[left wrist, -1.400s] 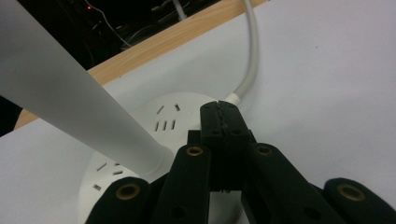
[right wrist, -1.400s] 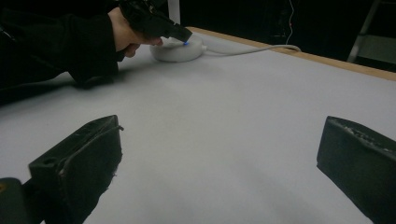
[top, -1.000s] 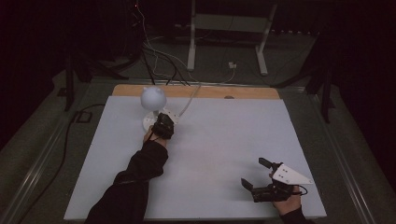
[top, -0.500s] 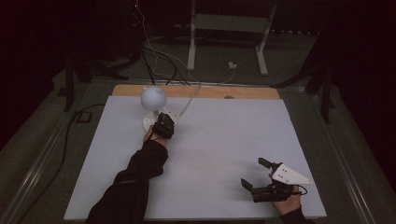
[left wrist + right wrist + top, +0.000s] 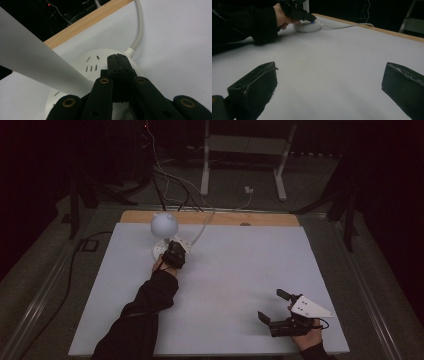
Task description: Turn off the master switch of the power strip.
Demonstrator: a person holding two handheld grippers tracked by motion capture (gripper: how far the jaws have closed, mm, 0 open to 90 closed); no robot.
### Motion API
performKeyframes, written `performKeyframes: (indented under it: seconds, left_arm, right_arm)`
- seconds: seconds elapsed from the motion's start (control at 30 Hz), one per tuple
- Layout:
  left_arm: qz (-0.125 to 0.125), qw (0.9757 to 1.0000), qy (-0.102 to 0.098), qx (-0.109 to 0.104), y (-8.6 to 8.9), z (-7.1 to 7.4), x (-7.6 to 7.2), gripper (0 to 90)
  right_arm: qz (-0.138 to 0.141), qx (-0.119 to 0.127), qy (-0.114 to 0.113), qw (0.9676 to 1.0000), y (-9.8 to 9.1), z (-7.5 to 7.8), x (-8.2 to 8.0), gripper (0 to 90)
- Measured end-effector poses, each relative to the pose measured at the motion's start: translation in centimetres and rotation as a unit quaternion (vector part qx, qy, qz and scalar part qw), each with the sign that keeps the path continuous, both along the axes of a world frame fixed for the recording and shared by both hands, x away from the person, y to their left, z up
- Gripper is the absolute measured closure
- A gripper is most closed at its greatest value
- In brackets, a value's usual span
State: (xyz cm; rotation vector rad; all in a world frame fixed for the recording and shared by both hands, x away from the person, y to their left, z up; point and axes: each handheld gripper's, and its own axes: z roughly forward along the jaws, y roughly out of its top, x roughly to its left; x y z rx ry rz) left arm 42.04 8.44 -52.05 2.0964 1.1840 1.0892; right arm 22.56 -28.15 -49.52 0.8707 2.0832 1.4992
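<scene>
At the far left of the white table [image 5: 235,285], near its wooden back edge, stands 1 lamp [image 5: 164,225] with a globe head and a round white base [image 5: 82,72]; the left gripper [image 5: 120,63] rests its tips on top of that base, jaws pressed together with nothing between them. It looks like the step in hand is pressing a touch switch on the base, where a small blue light [image 5: 312,23] glows at the tips in the right gripper view. The next move probably calls for a straight lift off the base without nudging it or its 1 white cord [image 5: 139,27]. Resting near the table's front right corner, the right gripper [image 5: 278,307] has its jaws spread wide and empty. Count: 2 grippers, 1 lamp, 1 cord.
</scene>
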Motion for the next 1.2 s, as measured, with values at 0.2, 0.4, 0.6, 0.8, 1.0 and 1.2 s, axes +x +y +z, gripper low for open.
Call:
performKeyframes:
  seconds: [0.2,0.4,0.6,0.8,1.0,1.2]
  left_arm:
    - [-0.006,0.9999,0.005,0.013,-0.1,0.1,0.1,90.0]
    - [-0.011,0.9996,0.013,0.023,-0.3,0.3,0.2,90.0]
    - [-0.015,0.9995,0.008,0.028,-0.6,0.1,0.0,90.0]
    - [-0.015,0.9997,0.004,0.019,-0.3,0.1,-0.1,90.0]
    - [-0.022,0.9997,-0.001,-0.009,0.4,0.4,0.0,90.0]
    - [-0.022,0.9994,-0.005,-0.026,0.9,1.2,-0.2,90.0]
  right_arm:
    - [0.001,-0.002,0.0,1.0,0.1,0.0,0.0,0.3]
    - [0.002,-0.003,0.0,1.0,0.1,0.0,0.0,0.3]
    - [0.002,-0.003,0.0,1.0,0.2,0.0,-0.1,0.3]
    - [0.001,-0.003,-0.001,1.0,0.1,0.0,-0.1,0.3]
    - [-0.001,-0.002,-0.001,1.0,0.0,0.0,0.0,0.3]
    - [-0.001,-0.004,-0.001,1.0,0.0,-0.1,0.0,0.3]
